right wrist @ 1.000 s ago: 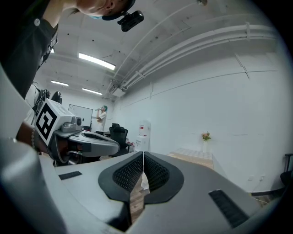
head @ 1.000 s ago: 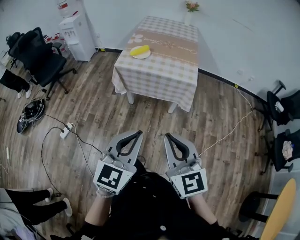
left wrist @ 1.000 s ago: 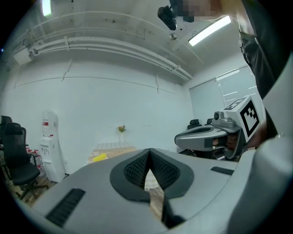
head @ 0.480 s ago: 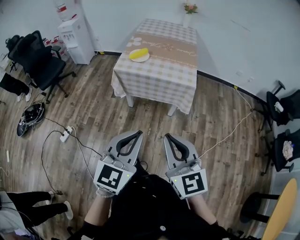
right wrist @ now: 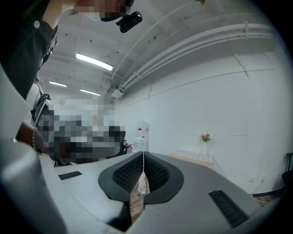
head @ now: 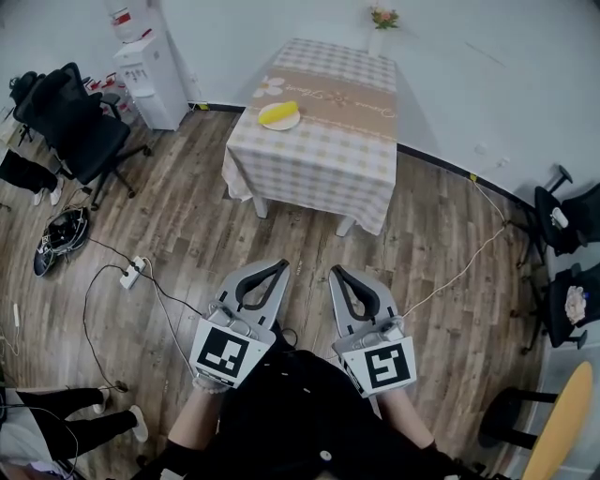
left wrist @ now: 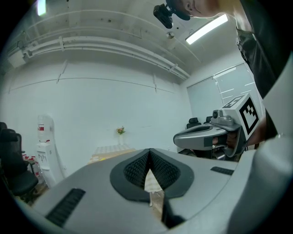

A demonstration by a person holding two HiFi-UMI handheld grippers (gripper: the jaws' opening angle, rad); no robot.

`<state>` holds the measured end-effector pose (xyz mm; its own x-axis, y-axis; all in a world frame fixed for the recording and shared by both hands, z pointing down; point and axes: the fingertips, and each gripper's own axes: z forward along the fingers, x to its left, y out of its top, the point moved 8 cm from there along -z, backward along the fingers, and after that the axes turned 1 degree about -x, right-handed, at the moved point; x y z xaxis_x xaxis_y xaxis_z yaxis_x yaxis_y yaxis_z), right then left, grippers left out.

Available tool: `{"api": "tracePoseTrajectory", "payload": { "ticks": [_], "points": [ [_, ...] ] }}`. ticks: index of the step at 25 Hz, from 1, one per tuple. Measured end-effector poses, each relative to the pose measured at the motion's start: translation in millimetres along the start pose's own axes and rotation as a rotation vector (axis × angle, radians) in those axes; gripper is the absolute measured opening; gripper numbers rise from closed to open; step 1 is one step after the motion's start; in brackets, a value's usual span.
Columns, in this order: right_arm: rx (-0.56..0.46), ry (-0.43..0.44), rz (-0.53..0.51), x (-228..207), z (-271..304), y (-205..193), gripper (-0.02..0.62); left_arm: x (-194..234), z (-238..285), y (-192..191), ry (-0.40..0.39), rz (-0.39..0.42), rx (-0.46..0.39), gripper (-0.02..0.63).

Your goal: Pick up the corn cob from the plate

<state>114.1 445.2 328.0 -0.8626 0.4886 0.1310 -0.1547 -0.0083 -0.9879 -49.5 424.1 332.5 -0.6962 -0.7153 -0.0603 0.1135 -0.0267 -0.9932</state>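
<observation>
A yellow corn cob (head: 278,112) lies on a small pale plate (head: 281,123) near the left edge of a table with a checked cloth (head: 328,141), far ahead across the wooden floor. Both grippers are held side by side low in the head view, well short of the table. My left gripper (head: 280,266) is shut with nothing in it, and my right gripper (head: 336,271) is likewise shut and empty. In the left gripper view the closed jaws (left wrist: 149,151) point toward the distant table (left wrist: 109,151). The right gripper view shows its shut jaws (right wrist: 143,154) and the table (right wrist: 194,156).
A vase of flowers (head: 382,19) stands at the table's far edge. A water dispenser (head: 148,75) and a black office chair (head: 70,117) are at the left. A power strip with cables (head: 130,274) lies on the floor. More chairs (head: 570,220) stand at the right; a person's legs (head: 66,422) show bottom left.
The table and plate have slid slightly lower in the head view as I moved toward them. Both grippers stay shut, side by side.
</observation>
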Motion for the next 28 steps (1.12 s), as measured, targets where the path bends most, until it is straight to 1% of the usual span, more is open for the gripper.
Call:
{"api": "tracePoseTrajectory", "payload": {
  "ticks": [6,15,23,28],
  "points": [
    [0.015,-0.005,0.006,-11,31,0,0.043,27,19,3,-0.010,0.002,-0.006,0.013],
    [0.038,-0.023,-0.005,-19,92,11,0.043,89,45,3,-0.020,-0.010,-0.018,0.012],
    [0.028,-0.038,-0.024,-24,143,23,0.043,142,69,6,-0.041,-0.010,-0.052,0.012],
    [0.022,-0.040,-0.017,-28,175,27,0.043,174,81,5,-0.040,-0.017,-0.052,0.014]
  ]
}}
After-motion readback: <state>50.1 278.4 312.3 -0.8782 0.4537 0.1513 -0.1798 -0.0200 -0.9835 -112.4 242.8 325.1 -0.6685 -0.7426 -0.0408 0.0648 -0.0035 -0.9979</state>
